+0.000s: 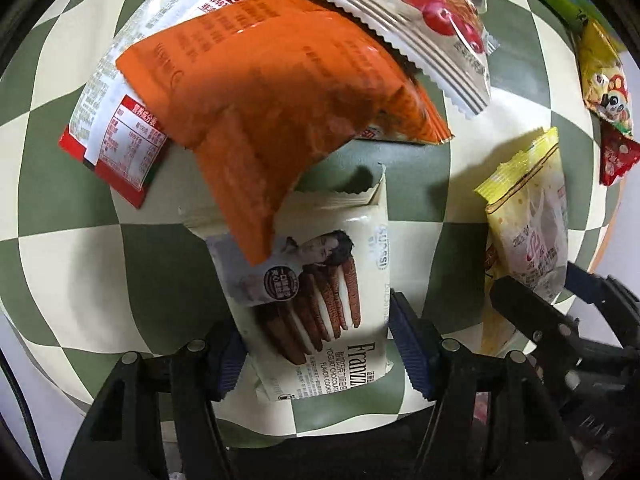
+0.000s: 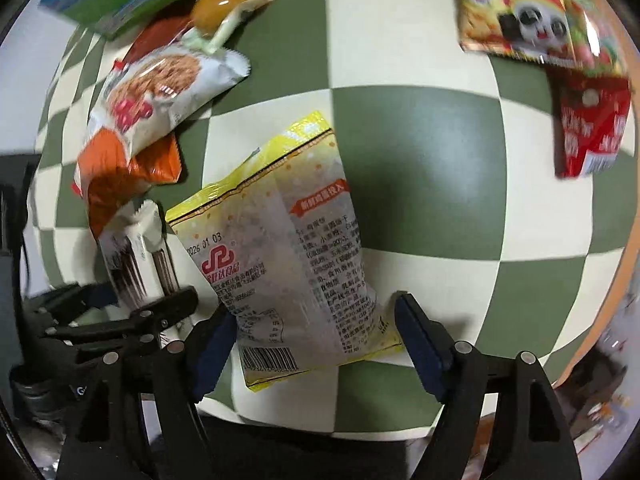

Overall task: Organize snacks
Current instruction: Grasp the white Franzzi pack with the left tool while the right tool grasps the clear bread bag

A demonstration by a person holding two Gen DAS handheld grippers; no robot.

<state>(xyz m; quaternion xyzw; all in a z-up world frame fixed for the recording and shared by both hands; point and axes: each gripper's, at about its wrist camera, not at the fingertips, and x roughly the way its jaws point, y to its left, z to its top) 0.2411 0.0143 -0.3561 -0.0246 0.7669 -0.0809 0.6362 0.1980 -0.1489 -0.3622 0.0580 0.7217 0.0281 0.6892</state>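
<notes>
Lying lengthwise between my left gripper (image 1: 316, 344), the Franzzi cookie pack (image 1: 320, 300) is being grasped; my right gripper (image 2: 316, 332) is straddling the yellow snack bag (image 2: 288, 248), one pad touching, not yet clamped.

The setting appeared to be a domestic room, most likely a home table set up for sorting food. The work surface was a table (image 2: 420, 148) covered in a green-and-cream checked cloth of the household kind, its edge rounded in both views. Retail snack packets lay loose across it: a cream biscuit pack (image 1: 320, 292), an orange pouch (image 1: 260, 120), a yellow-edged bag (image 2: 292, 264), a panda-printed packet (image 2: 524, 12) and a red sachet (image 2: 592, 132). Pale flooring or wall showed beyond the cloth. No shelving, tills or benches were seen; the room type beyond this could not be determined.
</notes>
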